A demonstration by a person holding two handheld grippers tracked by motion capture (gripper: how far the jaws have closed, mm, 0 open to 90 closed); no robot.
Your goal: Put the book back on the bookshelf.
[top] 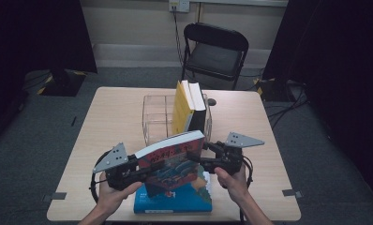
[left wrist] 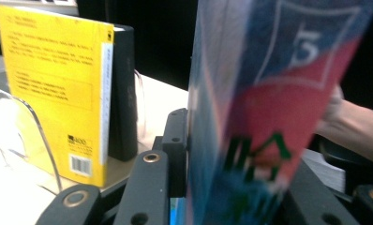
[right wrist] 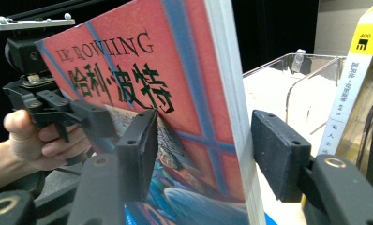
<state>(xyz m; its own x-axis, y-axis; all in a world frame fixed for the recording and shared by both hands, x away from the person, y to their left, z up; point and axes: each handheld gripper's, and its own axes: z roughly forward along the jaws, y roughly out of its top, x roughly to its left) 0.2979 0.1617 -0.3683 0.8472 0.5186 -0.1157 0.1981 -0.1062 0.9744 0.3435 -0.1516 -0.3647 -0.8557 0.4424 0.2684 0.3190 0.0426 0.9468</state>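
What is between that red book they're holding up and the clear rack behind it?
Nothing visible. The red book hangs in both grippers just before the clear rack; the yellow book and black book fill its right end, the left slots stand open.

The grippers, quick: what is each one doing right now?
Left gripper: shut on the red book.
Right gripper: open around the same book; the left pad touches the cover, the right pad stands off.

Rack half taken, half free

Your yellow book and black book block the clear rack's right side; its left compartments stand open to you.
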